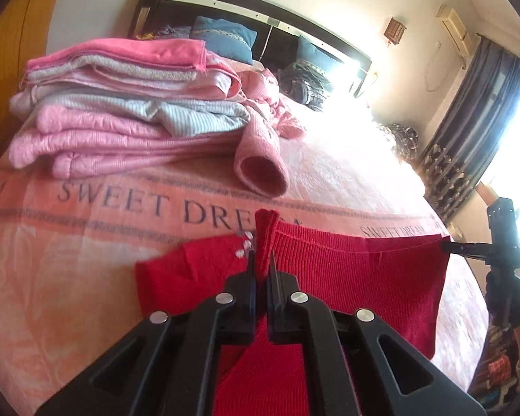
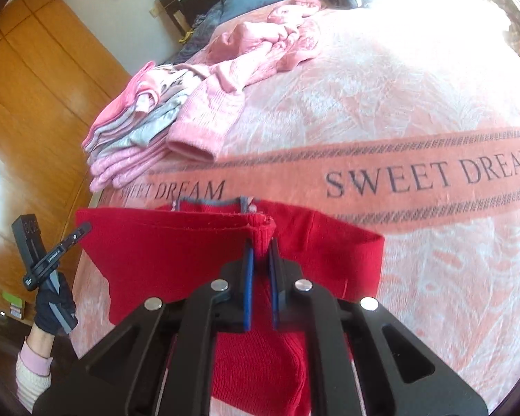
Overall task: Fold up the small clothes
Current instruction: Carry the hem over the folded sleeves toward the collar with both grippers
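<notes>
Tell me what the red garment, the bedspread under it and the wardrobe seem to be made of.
Red garment: knit, probably wool or acrylic; fine ribbing shows, matte surface. Both tools are shut on its folded edge.
Bedspread: looks like soft woven or plush fabric; raised pale leaf pattern, printed band reading SWEET DREAM.
Wardrobe: wood or wood veneer, orange-brown and glossy; it reflects light.

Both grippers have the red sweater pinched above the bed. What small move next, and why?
Probably carry both grippers forward and lay the red ribbed knit sweater flat on the pink bedspread. Left gripper and right gripper each pinch its folded edge, and fabric hangs below.
</notes>
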Action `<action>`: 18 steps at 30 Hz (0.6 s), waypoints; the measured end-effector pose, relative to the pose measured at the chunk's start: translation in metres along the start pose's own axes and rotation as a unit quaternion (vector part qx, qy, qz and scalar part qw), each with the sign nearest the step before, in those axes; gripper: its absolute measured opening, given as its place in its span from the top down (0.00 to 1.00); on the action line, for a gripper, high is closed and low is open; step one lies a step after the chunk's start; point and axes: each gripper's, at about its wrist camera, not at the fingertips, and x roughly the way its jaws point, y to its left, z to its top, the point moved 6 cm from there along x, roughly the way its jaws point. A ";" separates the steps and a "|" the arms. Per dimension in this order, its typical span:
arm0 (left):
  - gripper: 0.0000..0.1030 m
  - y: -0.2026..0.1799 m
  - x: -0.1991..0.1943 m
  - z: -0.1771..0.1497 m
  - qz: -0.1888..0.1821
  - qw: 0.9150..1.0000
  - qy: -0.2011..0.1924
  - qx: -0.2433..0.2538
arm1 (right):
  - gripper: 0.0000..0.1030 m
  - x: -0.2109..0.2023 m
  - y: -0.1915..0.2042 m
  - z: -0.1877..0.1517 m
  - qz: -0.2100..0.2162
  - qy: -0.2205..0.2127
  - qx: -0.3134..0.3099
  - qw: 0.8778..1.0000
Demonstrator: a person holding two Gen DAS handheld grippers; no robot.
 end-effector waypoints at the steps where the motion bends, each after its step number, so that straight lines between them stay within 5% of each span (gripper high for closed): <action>1: 0.96 0.004 0.013 0.003 0.010 1.000 0.002 -0.002 | 0.94 0.013 -0.006 0.010 -0.007 -0.003 0.010 1.000; 10: 0.96 0.053 0.122 -0.041 0.073 0.993 0.080 -0.050 | 0.94 0.121 -0.056 0.001 -0.075 0.046 0.048 0.995; 15: 0.89 0.062 0.109 -0.040 0.066 0.991 0.071 -0.087 | 0.82 0.125 -0.064 -0.007 -0.082 0.049 0.062 0.994; 18: 0.89 0.059 0.078 -0.032 0.078 0.993 0.061 -0.065 | 0.80 0.099 -0.057 -0.005 -0.089 0.043 0.052 0.994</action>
